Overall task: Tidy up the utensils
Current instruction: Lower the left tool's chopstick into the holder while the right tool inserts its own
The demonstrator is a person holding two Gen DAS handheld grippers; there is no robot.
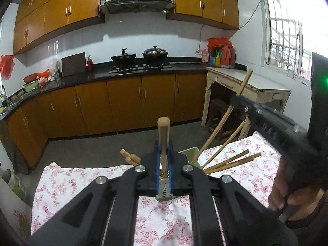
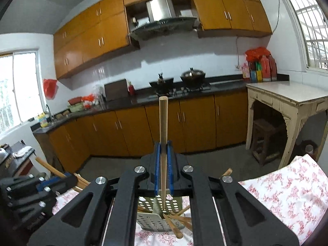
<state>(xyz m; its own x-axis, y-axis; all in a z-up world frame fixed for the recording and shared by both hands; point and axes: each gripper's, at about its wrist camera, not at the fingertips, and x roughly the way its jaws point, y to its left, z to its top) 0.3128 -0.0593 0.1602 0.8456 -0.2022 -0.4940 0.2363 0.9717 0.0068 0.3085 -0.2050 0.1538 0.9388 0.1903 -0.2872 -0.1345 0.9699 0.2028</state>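
Wooden chopstick (image 1: 163, 135) clenched in left tool (image 1: 164, 153), another chopstick (image 2: 163, 135) in right tool (image 2: 163, 153).

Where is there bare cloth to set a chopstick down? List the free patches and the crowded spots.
Free: the floral tablecloth left of the left gripper, out to its left edge; in the right wrist view, the cloth right of the right gripper. Crowded: around the perforated holder, where loose chopsticks fan out.
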